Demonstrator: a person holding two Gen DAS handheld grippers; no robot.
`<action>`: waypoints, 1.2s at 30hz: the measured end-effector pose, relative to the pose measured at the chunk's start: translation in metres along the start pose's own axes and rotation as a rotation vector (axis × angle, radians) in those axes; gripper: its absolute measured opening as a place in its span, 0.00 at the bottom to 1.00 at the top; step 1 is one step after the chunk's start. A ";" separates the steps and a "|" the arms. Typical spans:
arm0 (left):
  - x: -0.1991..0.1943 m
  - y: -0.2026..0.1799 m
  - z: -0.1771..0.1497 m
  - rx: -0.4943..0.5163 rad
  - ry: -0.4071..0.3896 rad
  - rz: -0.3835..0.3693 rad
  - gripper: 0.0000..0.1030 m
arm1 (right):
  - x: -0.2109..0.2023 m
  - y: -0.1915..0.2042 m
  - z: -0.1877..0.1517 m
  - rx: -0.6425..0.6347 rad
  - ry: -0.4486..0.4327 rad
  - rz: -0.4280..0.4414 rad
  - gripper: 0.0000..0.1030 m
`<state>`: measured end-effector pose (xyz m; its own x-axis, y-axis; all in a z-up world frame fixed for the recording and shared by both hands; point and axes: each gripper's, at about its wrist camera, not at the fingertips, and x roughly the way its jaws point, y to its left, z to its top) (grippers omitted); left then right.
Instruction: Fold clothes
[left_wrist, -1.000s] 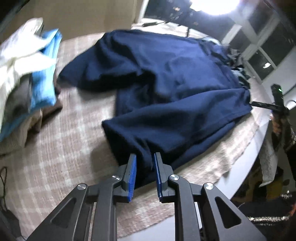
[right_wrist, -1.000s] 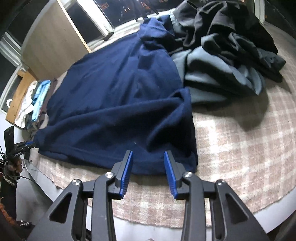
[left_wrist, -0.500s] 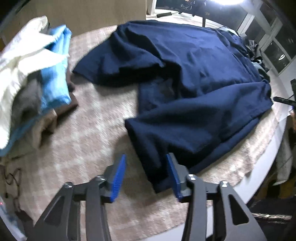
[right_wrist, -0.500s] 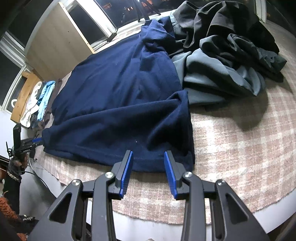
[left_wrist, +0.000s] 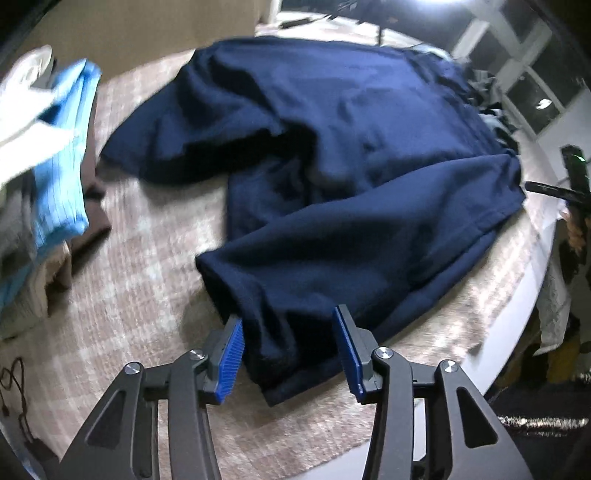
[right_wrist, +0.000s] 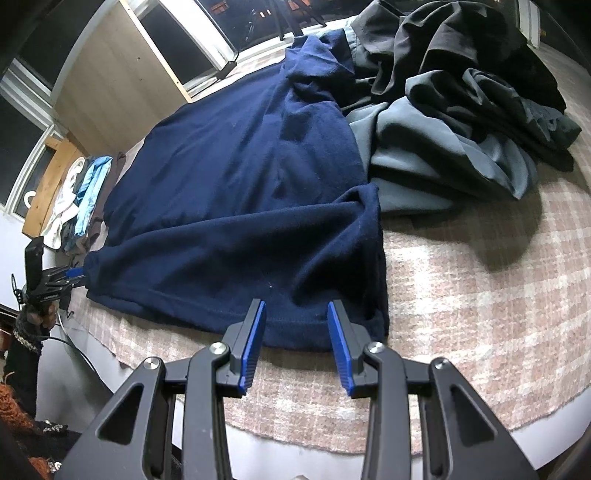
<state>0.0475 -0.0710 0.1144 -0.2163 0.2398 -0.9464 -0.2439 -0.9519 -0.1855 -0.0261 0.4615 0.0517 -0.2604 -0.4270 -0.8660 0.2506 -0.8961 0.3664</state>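
Navy sweatshirt (right_wrist: 236, 177) lies spread on the plaid cloth (right_wrist: 480, 288) over the table (right_wrist: 554, 454), w/ one sleeve (left_wrist: 369, 251) laid across the lower body toward the hem. Left hand-held gripper (left_wrist: 288, 354) is spread wide, jaws either side of the sleeve's cuff end, fabric between them but not pinched. Right hand-held gripper (right_wrist: 295, 343) also wide, hovering just at the hem near the bottom corner, holding nothing. Can't settle from this whether both are about to bite or have just let go of a placed sleeve; the scene fits either. If a grip is coming: take both layers well inside the jaws, not just the edge, since fleece this thick tends to slip; lift both ends level and together so the fold line stays straight; keep the crossed sleeve flat, bc the bunching near the armpit (left_wrist: 295, 147) will likely lock in as a lump. If it's a release: back out low and straight so the cuff isn't dragged. Watch the grey/black pile (right_wrist: 461, 110), touching the sweatshirt's far side, so it doesn't get pulled along. Folded stack (left_wrist: 48, 147) sits well apart on the left.
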 end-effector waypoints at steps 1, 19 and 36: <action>0.004 0.003 0.001 -0.016 0.013 -0.001 0.09 | 0.000 -0.001 0.000 -0.005 0.004 -0.004 0.33; -0.050 0.000 0.006 0.013 -0.049 -0.031 0.03 | 0.019 -0.010 0.016 -0.110 -0.030 -0.090 0.26; -0.138 -0.033 -0.090 0.025 -0.141 -0.122 0.03 | -0.119 0.024 -0.056 -0.100 -0.089 -0.026 0.03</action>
<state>0.1710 -0.0899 0.2274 -0.3134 0.3792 -0.8706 -0.2999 -0.9094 -0.2882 0.0630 0.4975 0.1441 -0.3484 -0.4166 -0.8397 0.3335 -0.8923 0.3043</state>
